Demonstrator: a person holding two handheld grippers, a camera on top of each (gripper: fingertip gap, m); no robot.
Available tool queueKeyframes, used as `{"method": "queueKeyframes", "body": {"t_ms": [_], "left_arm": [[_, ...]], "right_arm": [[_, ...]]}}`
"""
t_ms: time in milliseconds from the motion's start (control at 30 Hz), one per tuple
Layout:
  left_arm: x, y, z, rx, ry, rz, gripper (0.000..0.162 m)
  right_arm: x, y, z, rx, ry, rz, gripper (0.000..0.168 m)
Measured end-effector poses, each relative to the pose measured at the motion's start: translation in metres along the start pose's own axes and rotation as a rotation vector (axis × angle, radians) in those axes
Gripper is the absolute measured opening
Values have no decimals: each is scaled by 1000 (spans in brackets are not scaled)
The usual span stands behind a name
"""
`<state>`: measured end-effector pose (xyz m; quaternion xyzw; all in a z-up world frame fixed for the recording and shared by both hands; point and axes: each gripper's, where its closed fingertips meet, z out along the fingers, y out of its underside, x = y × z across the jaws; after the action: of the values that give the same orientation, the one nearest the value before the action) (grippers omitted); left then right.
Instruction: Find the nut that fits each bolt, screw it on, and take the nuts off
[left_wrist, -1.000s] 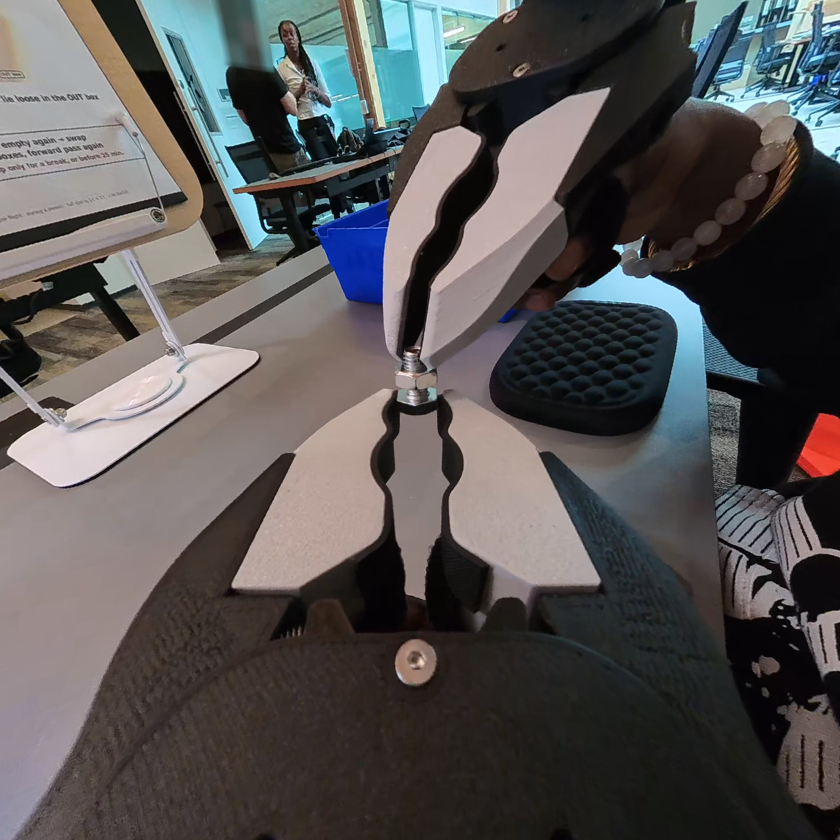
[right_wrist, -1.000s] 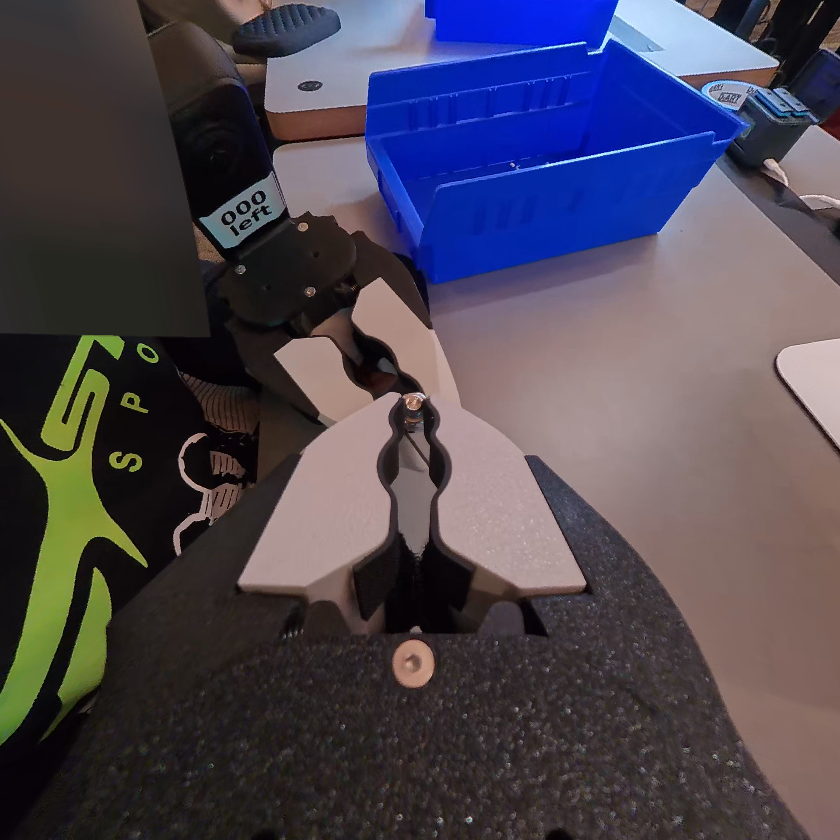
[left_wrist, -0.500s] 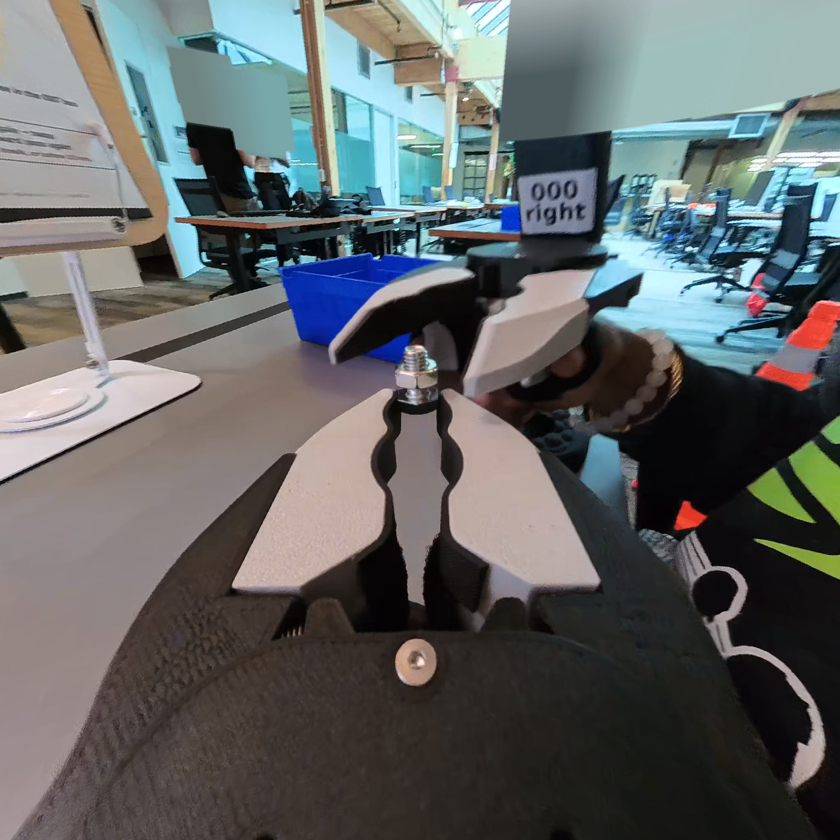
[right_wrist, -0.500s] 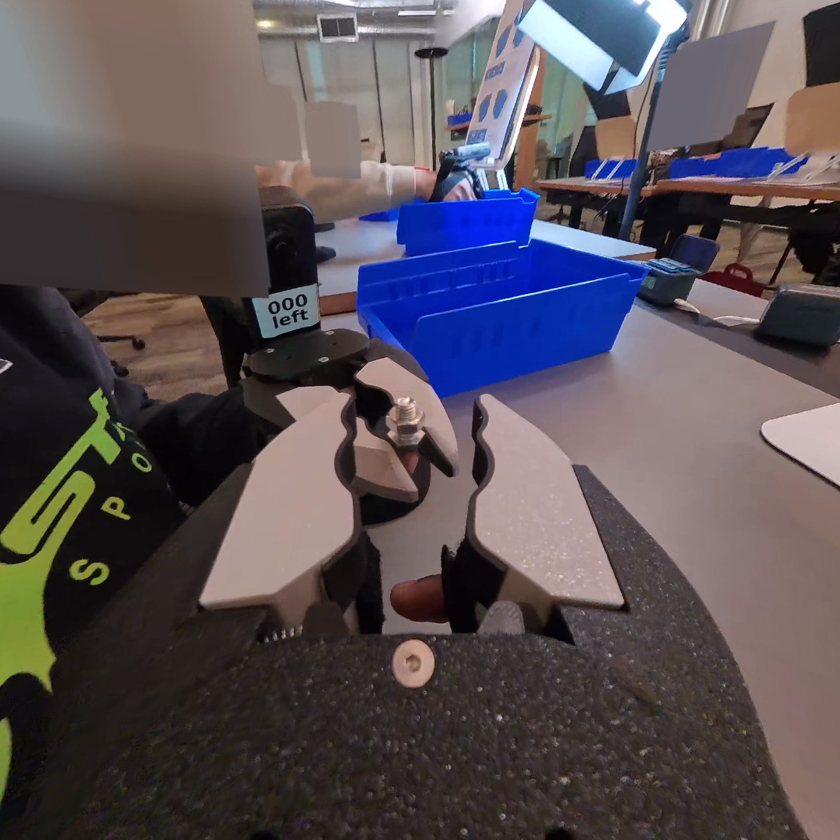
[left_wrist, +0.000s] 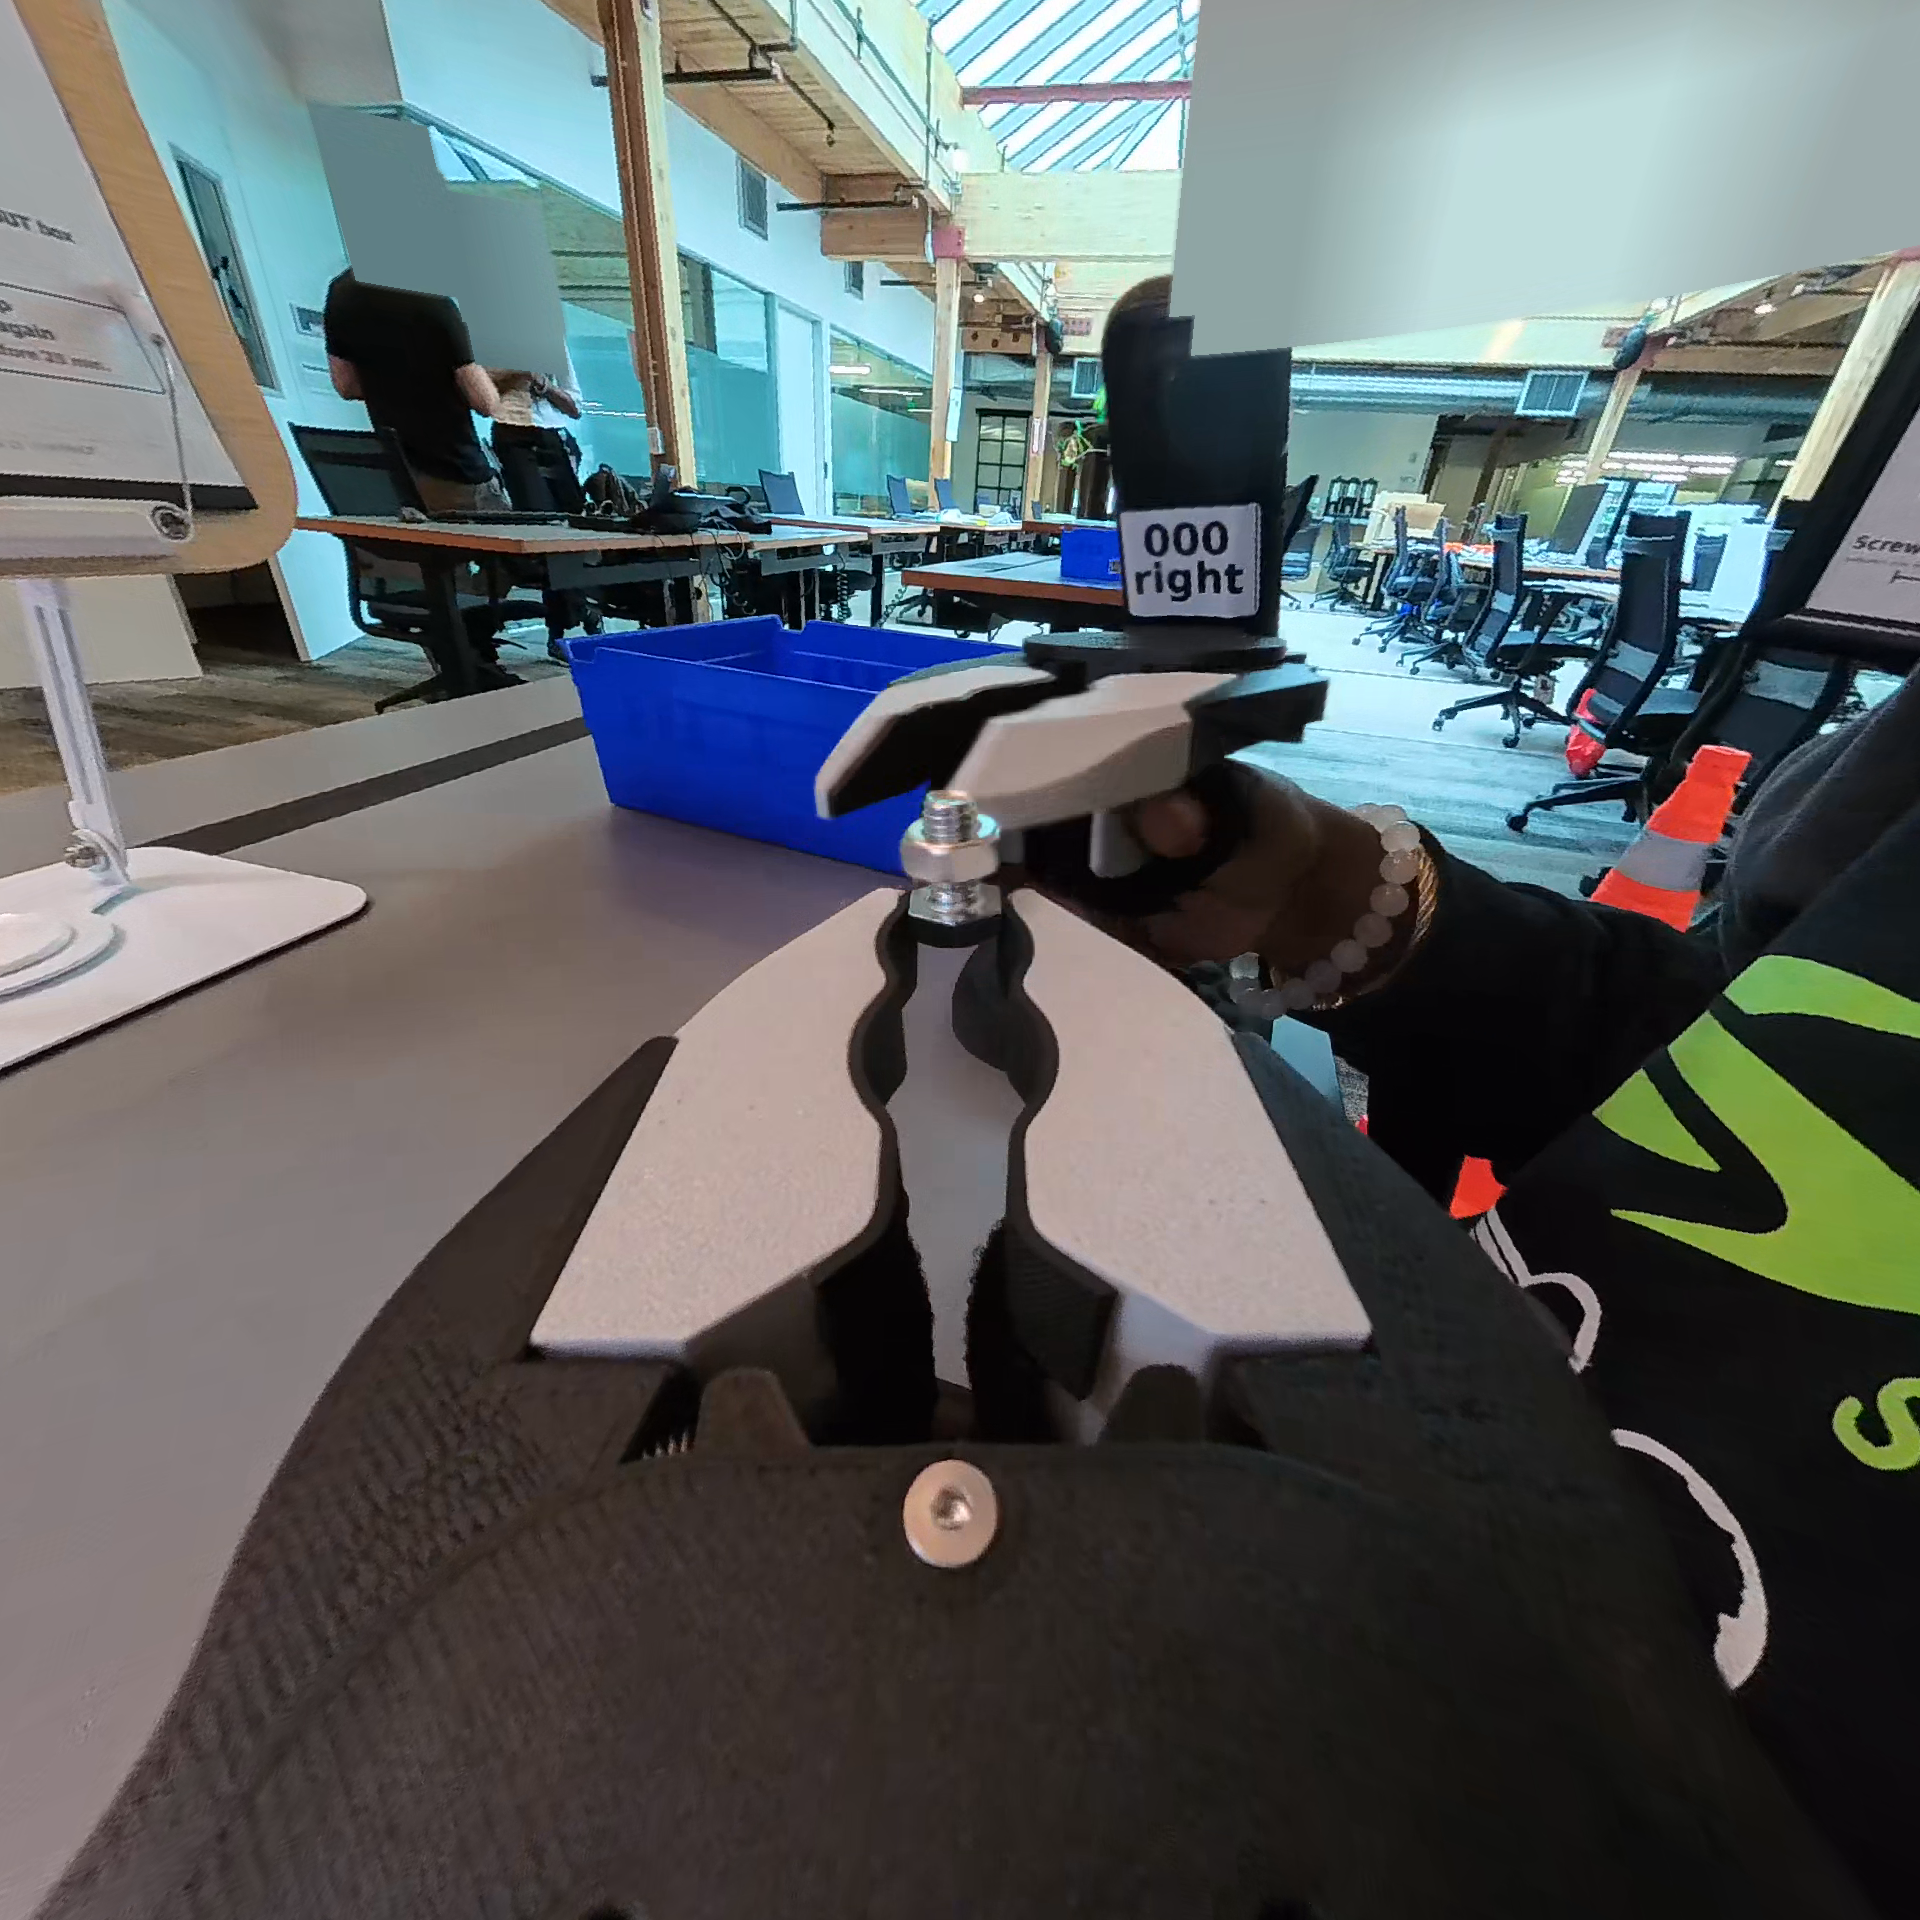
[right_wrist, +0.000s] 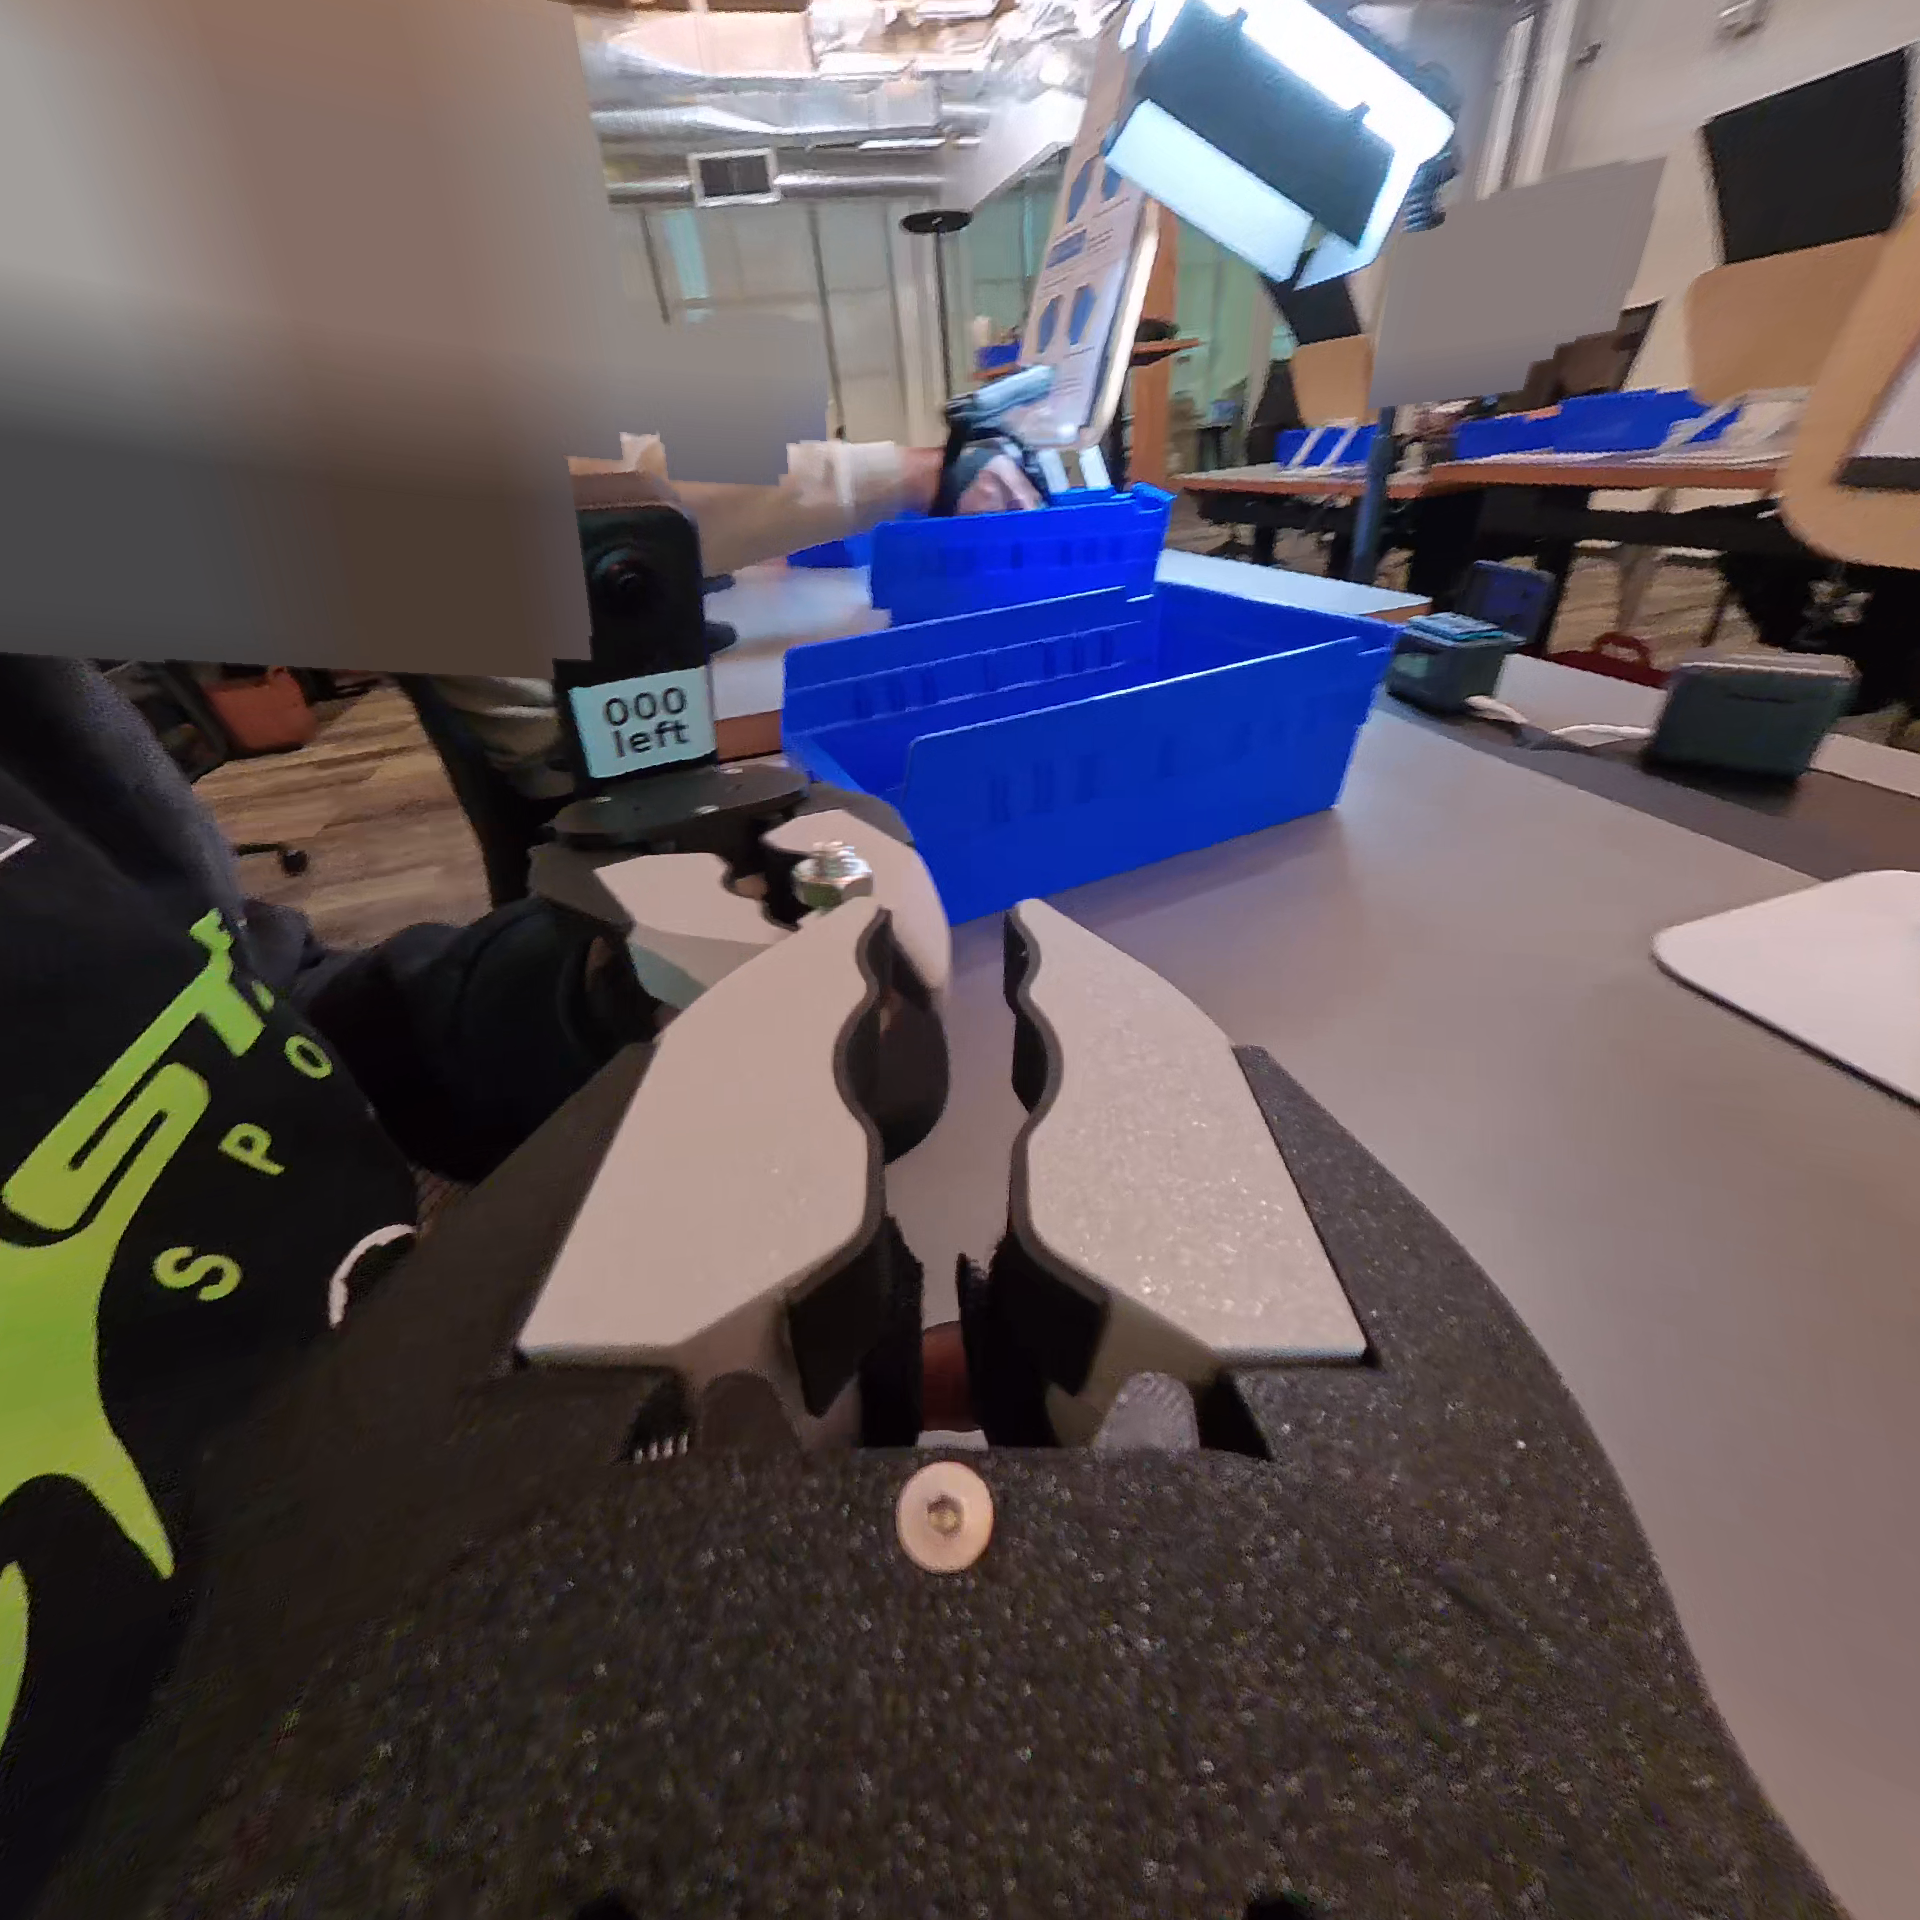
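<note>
Bolt (left_wrist: 948, 896) stands upright at twelve o'clock in the left wrist view, its lower end pinched between the tips of the left gripper (left_wrist: 952, 914); those fingers are closed down to a narrow gap and hold it firmly above the grey worktop (left_wrist: 312, 1143); nut (left_wrist: 950, 844) sits partway down the thread, with a short stub of thread showing above it. Right gripper (right_wrist: 940, 940) has changed most: a second ago it was clamped over the top of the bolt, half a second ago it had sprung wide and backed off, and now its fingers are narrowed again to a slim gap with nothing between them; in the left wrist view its tips hover just above and at about one o'clock of the nut, seemingly not gripping it. My reading is a regrip between turns; the nut is on but not yet run home, so another twist is likely. Blue bin (left_wrist: 748, 717) waits at eleven o'clock, well behind.
</note>
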<state>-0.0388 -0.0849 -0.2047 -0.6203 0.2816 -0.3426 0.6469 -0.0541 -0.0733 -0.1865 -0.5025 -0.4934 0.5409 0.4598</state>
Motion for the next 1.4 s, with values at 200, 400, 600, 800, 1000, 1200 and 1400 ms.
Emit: {"method": "queueKeyframes", "body": {"t_ms": [200,400,600,800,1000,1200,1400], "left_arm": [[0,2,1,-9,-2,4,15],[0,3,1,-17,-3,11,15],[3,6,3,-37,6,33,15],[6,7,4,-43,19,43,15],[5,6,3,-34,18,32,15],[6,6,3,-36,22,38,15],[6,7,4,-42,19,40,15]], "right_arm": [[-1,-1,-5,29,-11,25,20],[-16,2,7,17,-78,18,39],[-21,3,21,24,-94,30,42],[-19,7,23,14,-83,26,42],[-11,5,6,23,-49,17,44],[9,0,-18,72,47,27,16],[1,0,-15,77,7,35,25]]}}
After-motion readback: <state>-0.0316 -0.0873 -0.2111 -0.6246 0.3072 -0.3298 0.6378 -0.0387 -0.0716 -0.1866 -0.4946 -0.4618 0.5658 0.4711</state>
